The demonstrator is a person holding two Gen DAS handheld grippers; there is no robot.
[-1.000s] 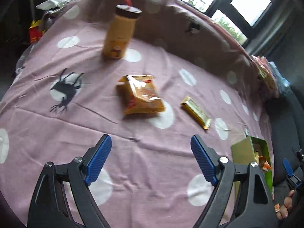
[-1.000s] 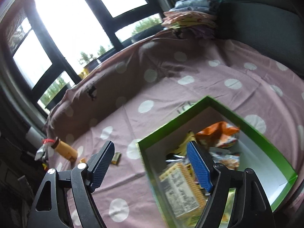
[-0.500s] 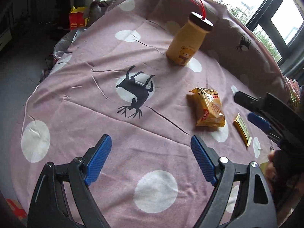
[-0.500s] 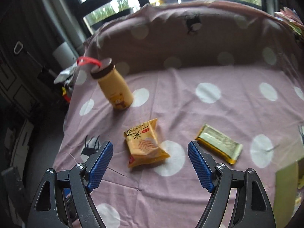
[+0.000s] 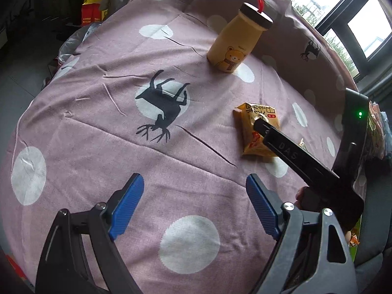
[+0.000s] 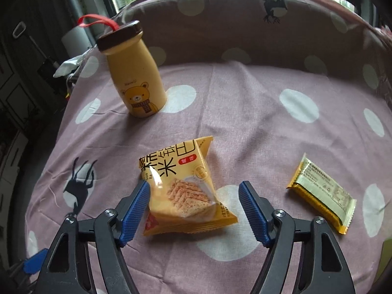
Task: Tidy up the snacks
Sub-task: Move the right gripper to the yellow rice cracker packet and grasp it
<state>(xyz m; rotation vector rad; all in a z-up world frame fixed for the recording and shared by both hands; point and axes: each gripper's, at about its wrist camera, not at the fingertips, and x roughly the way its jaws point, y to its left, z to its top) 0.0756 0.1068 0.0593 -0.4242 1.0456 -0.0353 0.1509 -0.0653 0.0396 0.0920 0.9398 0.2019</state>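
A yellow cracker packet (image 6: 181, 186) lies flat on the pink dotted cloth (image 6: 245, 127). My right gripper (image 6: 194, 191) is down around it, jaws closing. The left pad touches the packet's edge while a gap remains at the right pad. In the left wrist view one black finger (image 5: 281, 147) of that gripper crosses the same packet (image 5: 257, 127). A gold wrapped bar (image 6: 321, 193) lies to the packet's right. My left gripper (image 5: 194, 183) hangs open over bare cloth, nothing between its blue pads.
A yellow bear-print bottle (image 6: 134, 78) with a brown cap and red loop stands behind the packet. The cloth rises into a padded back wall (image 6: 245, 24) under the windows. A green box edge (image 5: 355, 242) shows at the far right. The cloth drops off at the left.
My right gripper swung from over the green box to the cracker packet, came down around it, and its jaws narrowed. My left gripper drifted left across the cloth, still open.
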